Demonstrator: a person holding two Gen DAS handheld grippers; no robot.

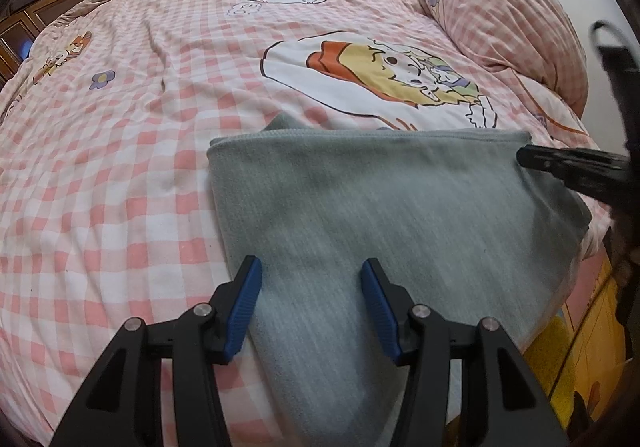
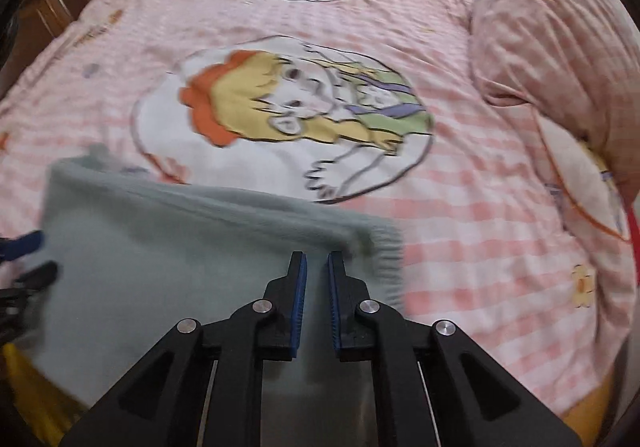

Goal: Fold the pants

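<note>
The left gripper [image 1: 311, 269] is built of matte black plastic. Two angular black arms rise from the bottom edge of its own wrist view, each pierced by a long triangular cut-out. Round silver pivot pins sit at the joints, two on each side. Each finger ends in a bright blue ribbed pad [image 1: 244, 311], long and slightly curved, set into a black backing.

The right gripper [image 2: 318, 257] has the same make: black angular arms with triangular cut-outs, four silver pins, and blue toothed pads [image 2: 299, 307] on black fingers. Thin pale metal edges show inside its frame, below the fingers.
</note>
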